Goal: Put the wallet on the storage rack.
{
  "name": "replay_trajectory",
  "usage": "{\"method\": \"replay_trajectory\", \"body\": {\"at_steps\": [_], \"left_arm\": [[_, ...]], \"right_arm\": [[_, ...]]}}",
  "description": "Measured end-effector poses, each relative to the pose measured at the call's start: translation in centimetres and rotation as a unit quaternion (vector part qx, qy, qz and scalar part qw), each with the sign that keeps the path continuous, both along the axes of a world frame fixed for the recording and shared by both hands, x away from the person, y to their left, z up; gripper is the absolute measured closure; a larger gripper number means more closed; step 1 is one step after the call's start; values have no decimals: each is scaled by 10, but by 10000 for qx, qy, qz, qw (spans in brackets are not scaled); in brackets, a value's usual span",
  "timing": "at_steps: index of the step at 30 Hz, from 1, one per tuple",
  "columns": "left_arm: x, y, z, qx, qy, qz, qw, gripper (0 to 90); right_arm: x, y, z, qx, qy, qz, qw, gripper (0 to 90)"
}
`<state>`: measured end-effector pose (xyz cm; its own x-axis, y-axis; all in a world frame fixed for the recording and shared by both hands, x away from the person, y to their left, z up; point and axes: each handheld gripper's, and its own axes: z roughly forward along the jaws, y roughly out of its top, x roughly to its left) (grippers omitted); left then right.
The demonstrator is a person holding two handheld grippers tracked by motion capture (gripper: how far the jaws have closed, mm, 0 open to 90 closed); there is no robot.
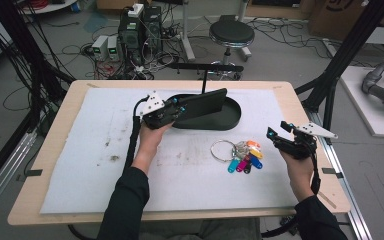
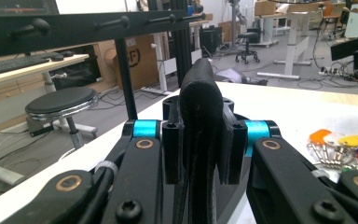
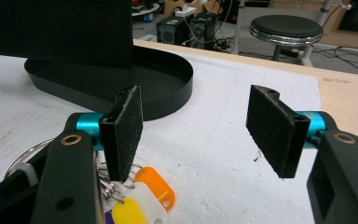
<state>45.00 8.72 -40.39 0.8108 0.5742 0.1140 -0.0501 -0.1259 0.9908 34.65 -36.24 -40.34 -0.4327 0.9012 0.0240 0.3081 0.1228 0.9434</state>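
Left claw (image 1: 176, 106) clamped tight on a black wallet (image 1: 203, 103), held edge-up just above the black oval tray (image 1: 230, 120) ahead of it. Right claw (image 1: 279, 131) hovering over the white mat (image 1: 100, 150), jaws wide apart, nothing between. Bunch of coloured key tags (image 1: 245, 157) on a ring lying just beside that claw, on the table (image 1: 55, 145).

From above my side I look forward and down over the whole surface (image 1: 105, 125), while each tongs camera peers close along its pads, both sharing the black tray (image 3: 168, 88).
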Motion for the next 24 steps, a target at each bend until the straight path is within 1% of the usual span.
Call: {"method": "replay_trajectory", "body": {"at_steps": [3, 6, 10, 12, 16, 17, 20, 24], "left_arm": [[7, -7, -4, 127, 35, 29, 9999, 748], [15, -14, -8, 76, 60, 19, 10000, 749], [23, -21, -13, -24, 95, 36, 9999, 748], [26, -22, -17, -46, 127, 42, 9999, 748], [30, -21, -23, 54, 206, 95, 9997, 748], [31, -20, -25, -4, 237, 86, 9997, 748], [33, -20, -27, -52, 244, 114, 9996, 748], [35, -17, -31, -148, 327, 132, 9993, 747]], "right_arm": [[0, 0, 0, 15, 17, -7, 10000, 369], [0, -1, 0, 10, -2, -6, 10000, 369], [0, 0, 0, 12, 27, 5, 10000, 368], [0, 0, 0, 15, 26, 17, 10000, 368], [1, -1, -1, 22, 32, 15, 10000, 368], [1, -1, -1, 15, 30, 18, 10000, 368], [1, -1, -1, 17, 25, 23, 10000, 368], [1, 0, -1, 5, 33, 31, 10000, 368]]}}
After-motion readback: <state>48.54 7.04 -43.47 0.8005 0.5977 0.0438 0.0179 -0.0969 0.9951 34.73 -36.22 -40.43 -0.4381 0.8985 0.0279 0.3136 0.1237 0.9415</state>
